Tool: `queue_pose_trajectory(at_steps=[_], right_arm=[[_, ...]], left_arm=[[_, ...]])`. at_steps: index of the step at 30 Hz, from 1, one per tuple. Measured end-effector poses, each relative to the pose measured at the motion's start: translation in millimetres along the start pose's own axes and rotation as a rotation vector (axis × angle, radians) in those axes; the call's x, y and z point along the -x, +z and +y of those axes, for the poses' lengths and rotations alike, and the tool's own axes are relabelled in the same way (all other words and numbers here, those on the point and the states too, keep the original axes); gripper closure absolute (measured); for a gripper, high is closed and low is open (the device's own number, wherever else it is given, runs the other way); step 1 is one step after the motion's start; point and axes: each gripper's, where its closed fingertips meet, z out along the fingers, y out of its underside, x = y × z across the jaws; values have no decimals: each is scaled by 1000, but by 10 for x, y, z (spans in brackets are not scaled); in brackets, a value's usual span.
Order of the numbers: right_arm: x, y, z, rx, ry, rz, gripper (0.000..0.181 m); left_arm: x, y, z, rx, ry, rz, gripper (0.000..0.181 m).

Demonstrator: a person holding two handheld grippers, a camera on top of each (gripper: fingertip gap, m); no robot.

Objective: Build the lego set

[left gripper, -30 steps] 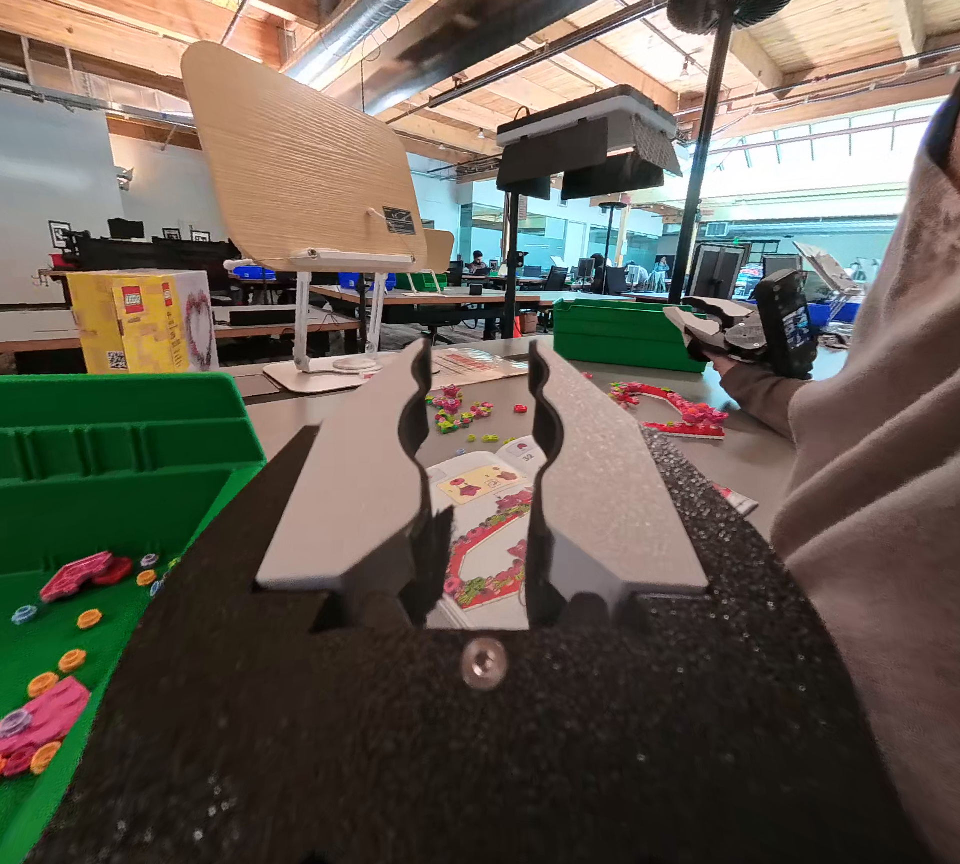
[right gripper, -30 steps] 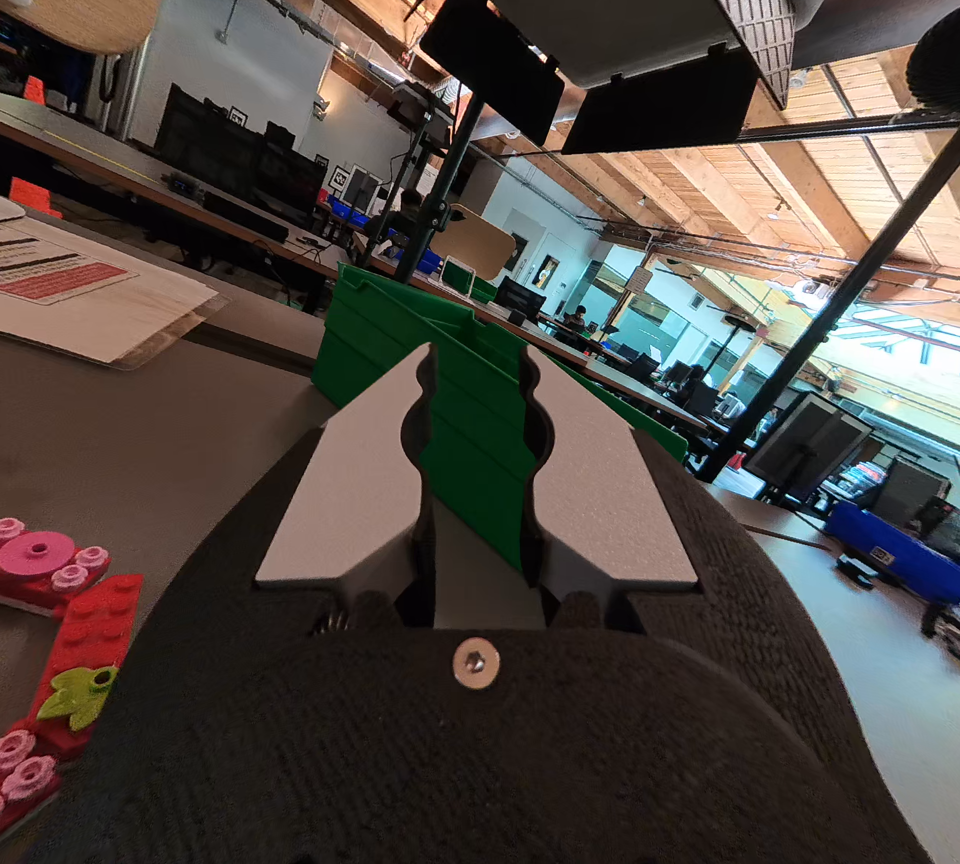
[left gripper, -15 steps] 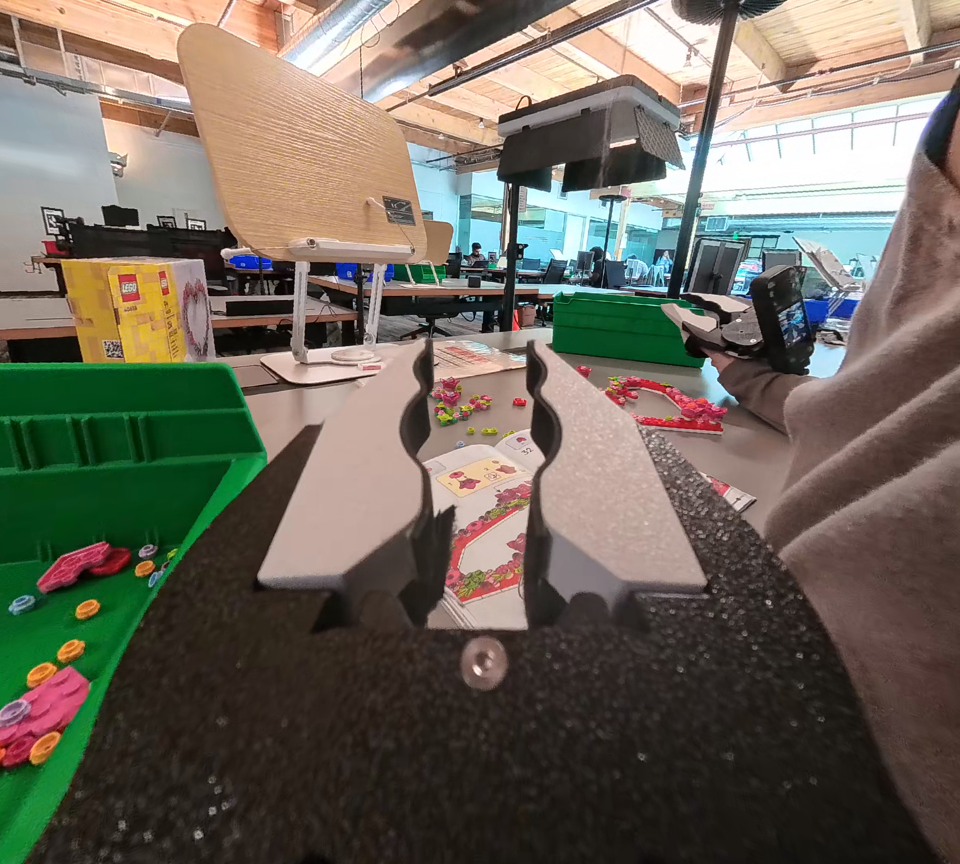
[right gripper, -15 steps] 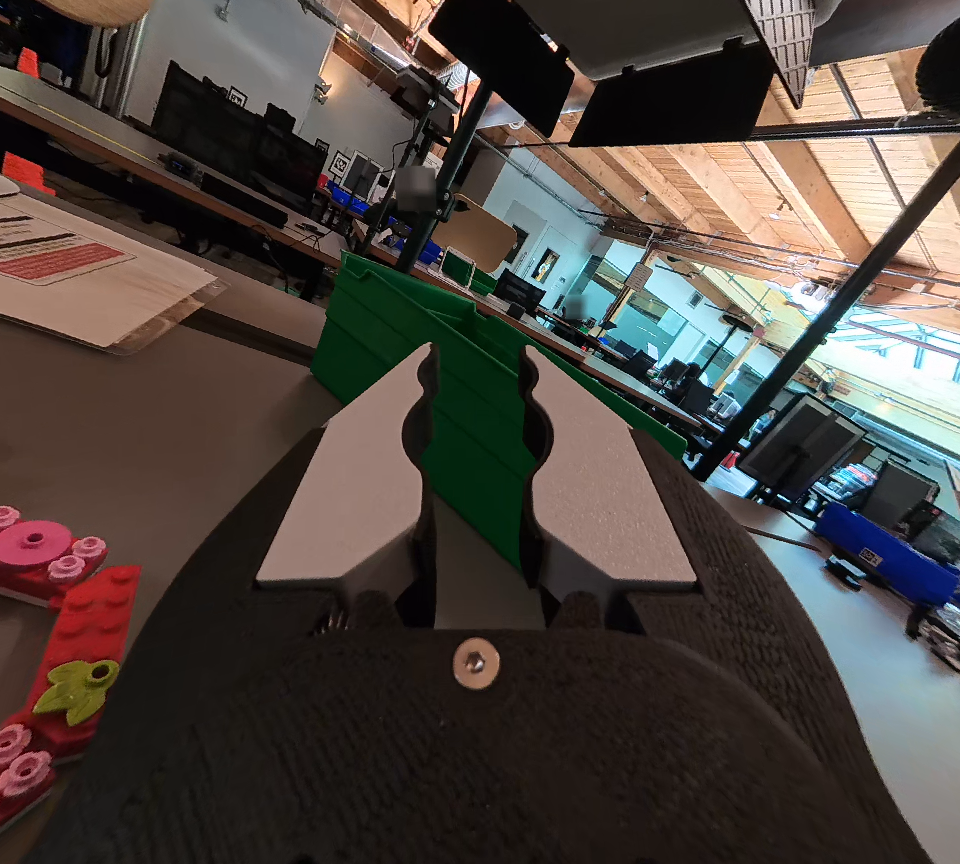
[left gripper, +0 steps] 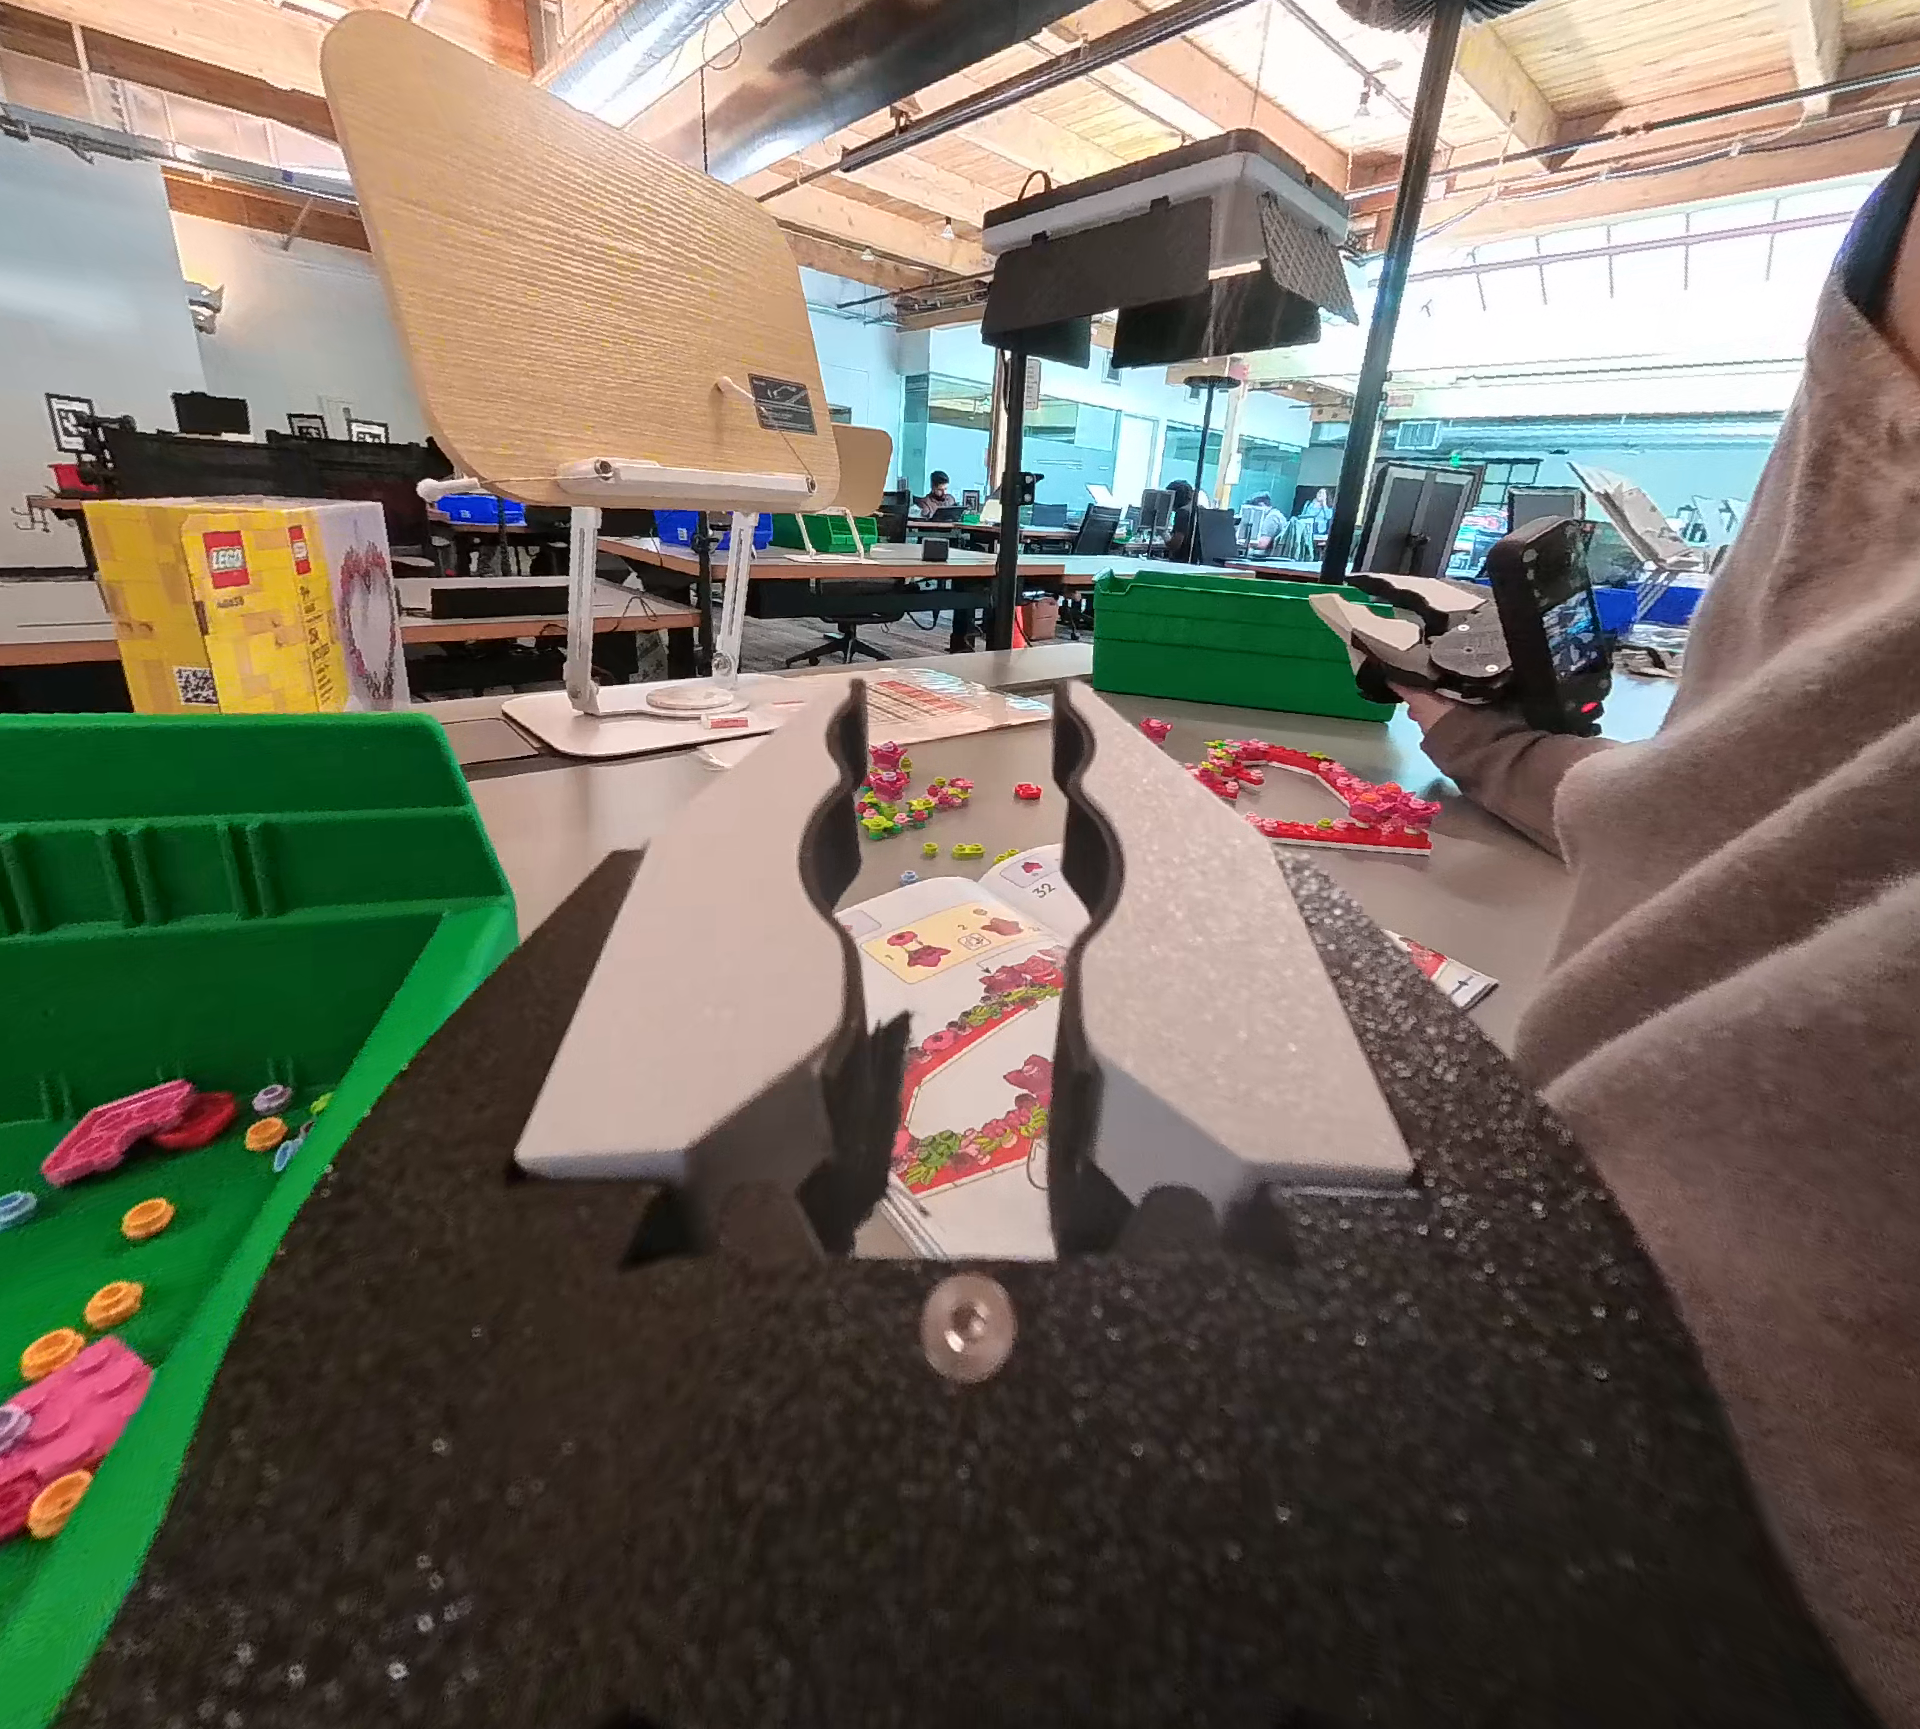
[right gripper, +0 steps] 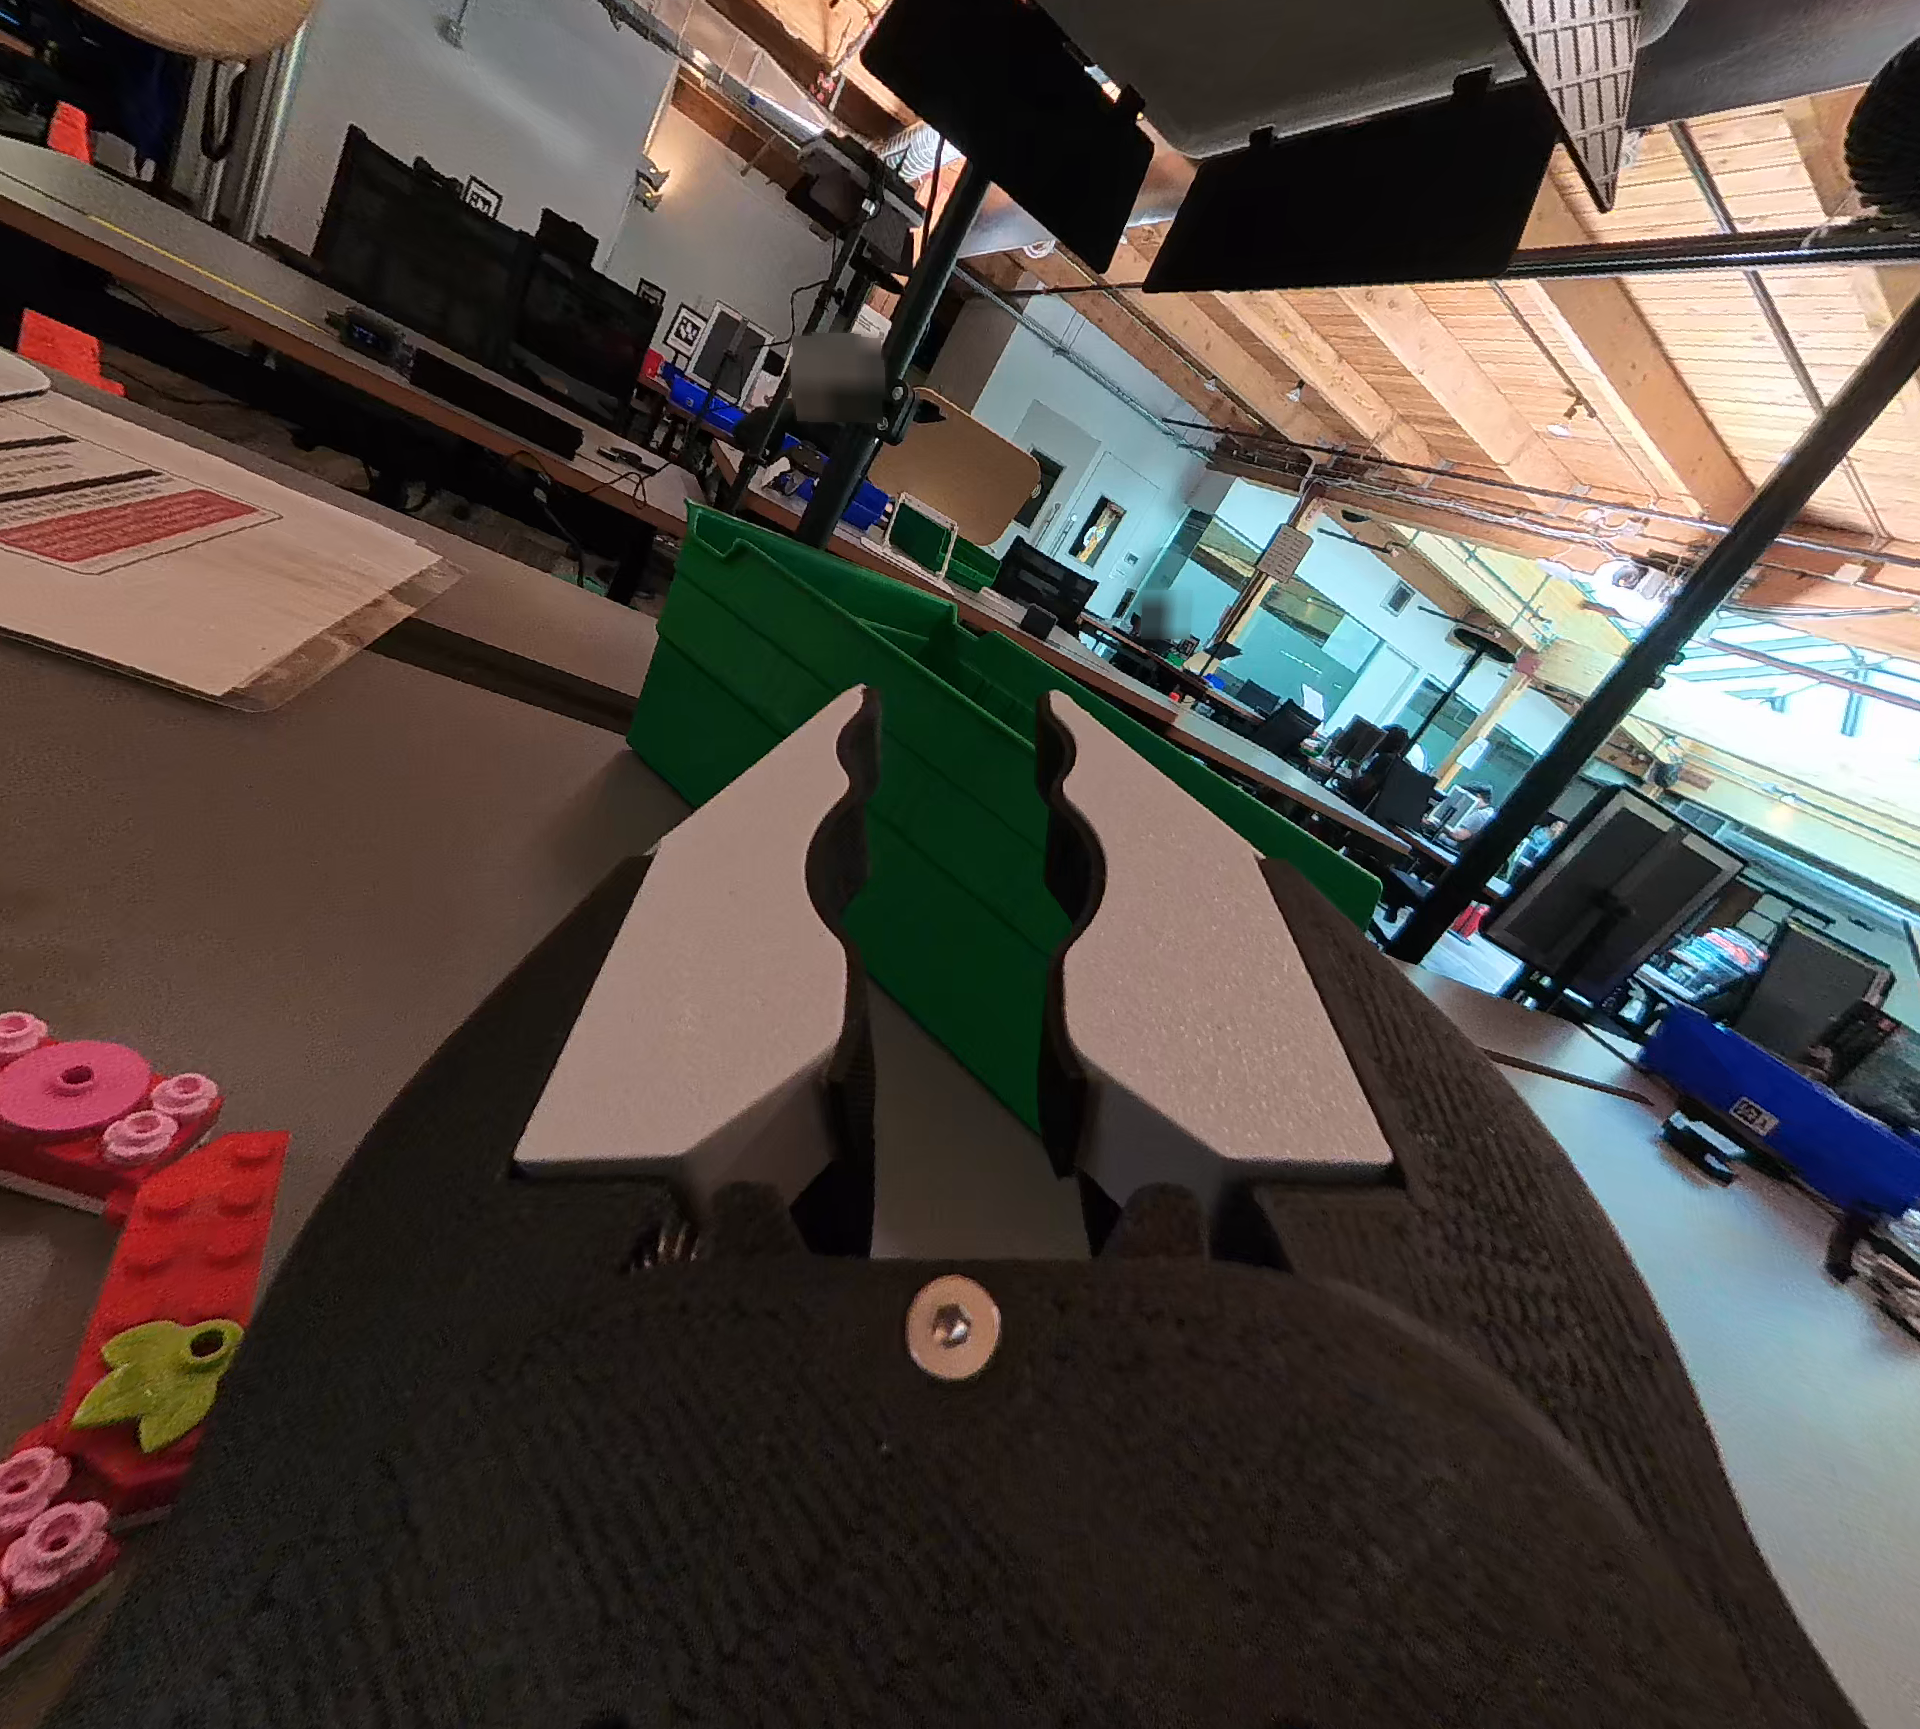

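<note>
The left gripper (left gripper: pixel 956 723) was held above the grey table (left gripper: pixel 582 806), its two grey fingers spread apart with nothing between them. Through the gap lay the open printed instruction booklet (left gripper: pixel 966 1035), flat on the table. Beyond it sat a loose scatter of small pink, red and lime-green Lego pieces (left gripper: pixel 904 796). The partly built red Lego heart frame with pink flowers (left gripper: pixel 1320 796) lay on the table to the right, near a grey-sleeved forearm (left gripper: pixel 1496 765). The right gripper (right gripper: pixel 951 713) was likewise spread and empty, hovering just beside that frame and pointing toward a green plastic bin (right gripper: pixel 790 671) at the far edge. A second green plastic bin (left gripper: pixel 208 900) on the left held pink plates and small orange round studs (left gripper: pixel 114 1305). A yellow Lego box (left gripper: pixel 239 609) and a tilted wooden book stand on white legs (left gripper: pixel 582 308) stood behind.
</note>
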Motion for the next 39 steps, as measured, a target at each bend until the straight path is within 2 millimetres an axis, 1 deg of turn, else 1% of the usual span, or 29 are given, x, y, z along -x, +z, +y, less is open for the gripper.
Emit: queue_pose_trajectory(at_steps=[4, 9, 13, 16, 20, 22, 24, 26, 27, 28, 29, 31, 32, 33, 35, 36, 37, 39], right_arm=[[14, -1, -8, -4, 8, -7, 153], [22, 9, 1, 1, 31, -15, 153], [20, -4, -36, -25, 73, -30, 153], [0, -23, -71, -55, 135, -44, 153], [17, -32, -107, -88, 203, -87, 153], [35, -48, -144, -113, 232, -113, 153], [35, -70, -178, -138, 271, -134, 153], [19, -92, -200, -158, 316, -150, 153], [10, -102, -210, -167, 337, -157, 154], [0, -109, -216, -175, 356, -163, 154], [-9, -112, -222, -181, 374, -167, 154], [-24, -119, -239, -197, 403, -174, 154], [-32, -122, -248, -206, 414, -176, 155], [-40, -125, -256, -213, 423, -177, 155], [-58, -125, -263, -223, 444, -177, 155], [-69, -123, -263, -225, 453, -176, 155], [-78, -123, -262, -227, 460, -175, 155], [-89, -127, -263, -231, 466, -173, 155]], left_arm=[[-12, 3, 17, 12, 12, 4, 148], [-52, 26, 76, 47, 78, 4, 148], [-86, 27, 81, 41, 111, 10, 148], [-147, 45, 118, 56, 179, 17, 149], [-288, 89, 181, 86, 315, 46, 150], [-344, 99, 115, 72, 331, 49, 151], [-392, 87, -35, 43, 333, 41, 150], [-406, 55, -282, 10, 342, 10, 150], [-374, 29, -438, -6, 350, -22, 151], [-274, -2, -598, -5, 357, -88, 153], [-123, -44, -753, 15, 362, -172, 154], [236, -151, -1009, 110, 336, -338, 153], [433, -208, -1076, 202, 323, -410, 152], [642, -273, -1103, 320, 319, -474, 150], [1098, -427, -1090, 575, 313, -602, 142], [1307, -496, -1022, 710, 289, -635, 140], [1493, -552, -913, 840, 234, -645, 136], [1814, -611, -642, 1042, 86, -618, 141]])
